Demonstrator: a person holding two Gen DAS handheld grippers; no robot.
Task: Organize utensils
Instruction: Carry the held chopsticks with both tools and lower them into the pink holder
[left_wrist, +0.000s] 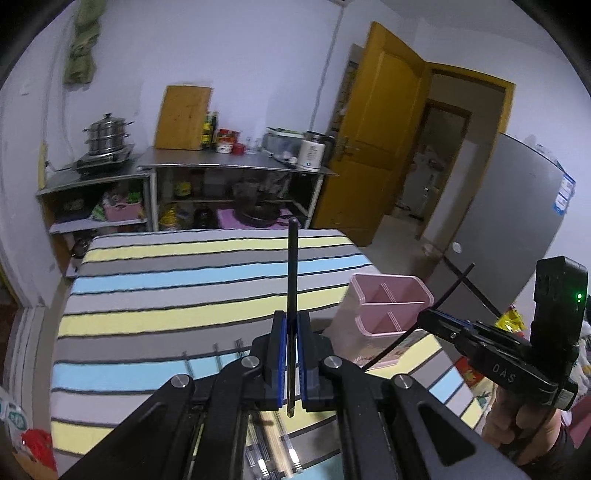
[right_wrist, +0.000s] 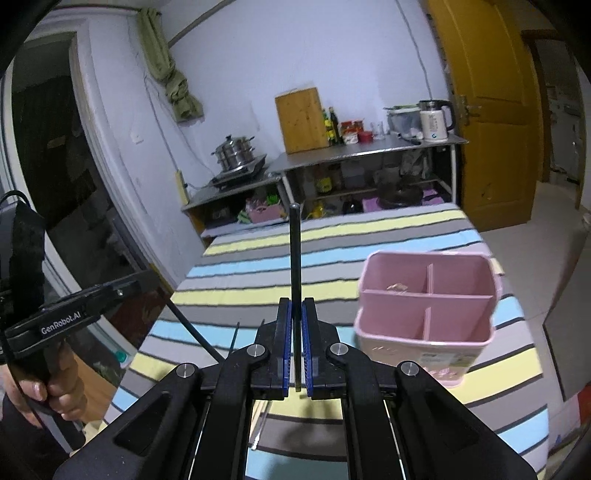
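Each gripper is clenched on one thin black chopstick: the left gripper (left_wrist: 291, 354) holds the left chopstick (left_wrist: 292, 280) at the centre of its view, and the right gripper (right_wrist: 296, 343) holds the right chopstick (right_wrist: 295, 258) likewise, both sticks gripped near the lower end and pointing up. They look light, rigid and smooth, likely to pivot or slip, so a hold nearer mid-length seems steadier. The pink holder (right_wrist: 476, 345), lower right on the striped cloth (left_wrist: 166, 295), looks almost empty, with one small unclear object in a rear compartment
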